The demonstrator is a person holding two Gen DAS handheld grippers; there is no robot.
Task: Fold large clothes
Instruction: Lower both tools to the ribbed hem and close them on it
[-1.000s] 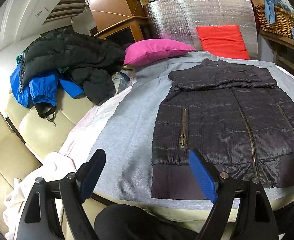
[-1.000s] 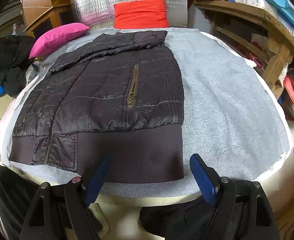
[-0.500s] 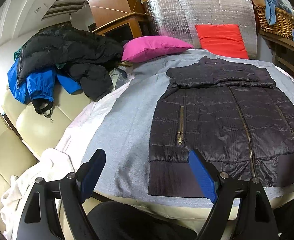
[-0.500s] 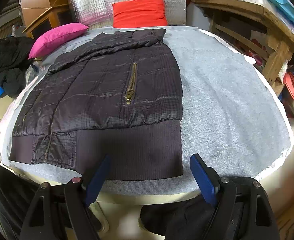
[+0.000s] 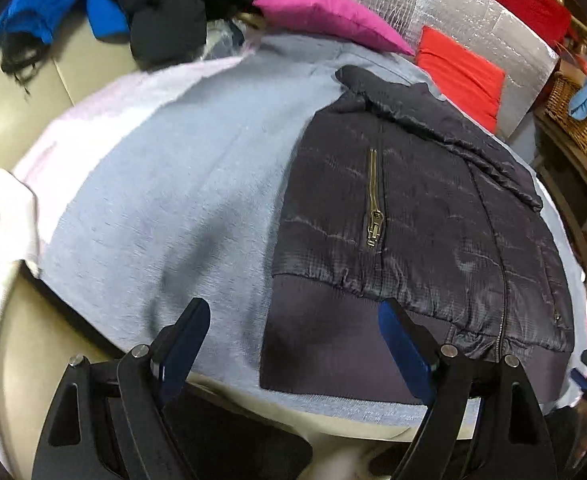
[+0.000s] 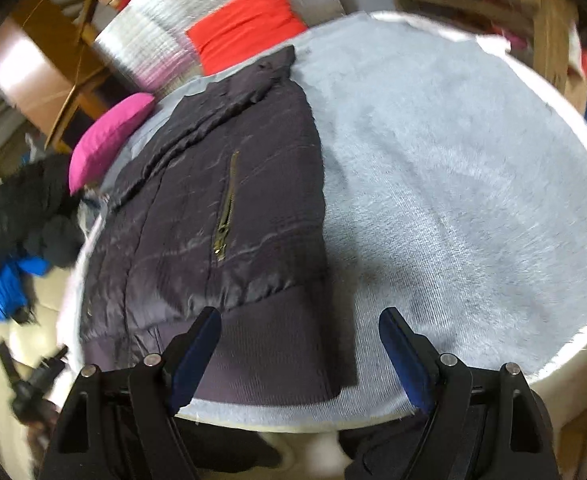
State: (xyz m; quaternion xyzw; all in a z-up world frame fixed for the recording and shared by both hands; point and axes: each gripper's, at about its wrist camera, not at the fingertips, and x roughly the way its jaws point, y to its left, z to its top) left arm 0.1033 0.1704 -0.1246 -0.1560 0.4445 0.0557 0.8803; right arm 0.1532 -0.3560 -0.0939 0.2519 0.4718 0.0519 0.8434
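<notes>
Nearest, left gripper [image 5: 289, 344]: jaws spread wide, nothing between them, poised over the near left corner of the jacket's ribbed hem [image 5: 333, 340]. Right gripper [image 6: 299, 354]: likewise released and empty, over the hem's near right corner.

Next, the task's thing: dark quilted jacket [image 5: 413, 216], laid flat, front up, on the round surface under a grey cloth [image 5: 173, 200]; hem near, collar far, sleeves apparently folded across the top.

Beyond it: pink cushion [image 5: 325, 12], red cushion [image 5: 461, 72], silver foil panel [image 5: 473, 12].

Step in hand, judged: approach to the two hem corners, before the fold toward the collar. The next move called for both grippers to descend and pinch the rib cleanly, without catching the cloth beneath.

View differences: the left view alone showed the wicker basket [image 5: 573, 108]; the right view showed the bare grey expanse right of the jacket. Both were motion-blurred.
</notes>
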